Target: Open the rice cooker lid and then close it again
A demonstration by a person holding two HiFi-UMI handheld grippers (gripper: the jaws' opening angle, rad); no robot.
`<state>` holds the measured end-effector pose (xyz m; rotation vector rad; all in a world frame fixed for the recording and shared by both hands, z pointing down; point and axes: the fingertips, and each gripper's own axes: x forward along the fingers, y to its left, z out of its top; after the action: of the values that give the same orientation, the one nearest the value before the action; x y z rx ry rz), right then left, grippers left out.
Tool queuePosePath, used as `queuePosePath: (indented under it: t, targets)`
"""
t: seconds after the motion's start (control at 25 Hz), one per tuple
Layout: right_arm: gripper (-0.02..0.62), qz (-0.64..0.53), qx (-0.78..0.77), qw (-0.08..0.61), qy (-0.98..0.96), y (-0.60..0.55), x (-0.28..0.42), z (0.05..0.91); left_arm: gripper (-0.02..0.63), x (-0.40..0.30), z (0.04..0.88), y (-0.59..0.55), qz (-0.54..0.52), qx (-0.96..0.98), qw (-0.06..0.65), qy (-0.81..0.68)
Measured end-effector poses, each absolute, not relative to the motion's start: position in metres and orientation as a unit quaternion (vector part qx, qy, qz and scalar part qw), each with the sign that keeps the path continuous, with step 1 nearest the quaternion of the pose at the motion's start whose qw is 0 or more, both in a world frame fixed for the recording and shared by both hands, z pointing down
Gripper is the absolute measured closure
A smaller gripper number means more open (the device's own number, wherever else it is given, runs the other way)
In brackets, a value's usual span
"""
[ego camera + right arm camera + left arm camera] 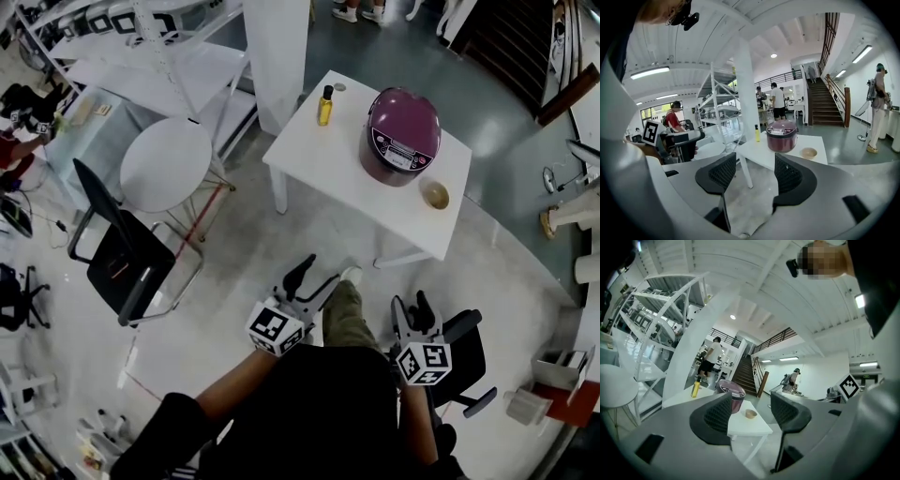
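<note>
A maroon rice cooker point(401, 134) with its lid down stands on a white table point(328, 164), well ahead of me. It also shows in the left gripper view as the rice cooker point(733, 393) and in the right gripper view as the rice cooker point(782, 135). My left gripper point(309, 277) and right gripper point(414, 307) are held close to my body, far short of the table. Both are open with nothing between their jaws. The same holds for the left gripper point(751, 412) and the right gripper point(755, 174) in their own views.
A yellow bottle point(324, 107) and a small tan bowl point(434, 195) share the table. A round white table point(166, 163) and a black chair point(127, 254) stand left. A white pillar point(278, 56) rises behind. People stand farther off.
</note>
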<state>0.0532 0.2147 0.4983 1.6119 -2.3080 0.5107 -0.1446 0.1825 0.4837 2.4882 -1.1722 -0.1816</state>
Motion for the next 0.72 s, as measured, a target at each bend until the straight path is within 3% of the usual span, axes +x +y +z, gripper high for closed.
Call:
queuePosePath:
  t: [0.4,0.72]
  targets:
    - [0.367,0.182,0.537,0.115,-0.816,0.132,0.062,0.508,0.364,-0.123,0.488,0.125,-0.037,0.884,0.185,-0.427]
    - [0.367,0.183,0.551,0.095,-0.809,0.055,0.1,0.498,0.364,-0.067,0.46,0.049,-0.032,0.9,0.162,-0.403]
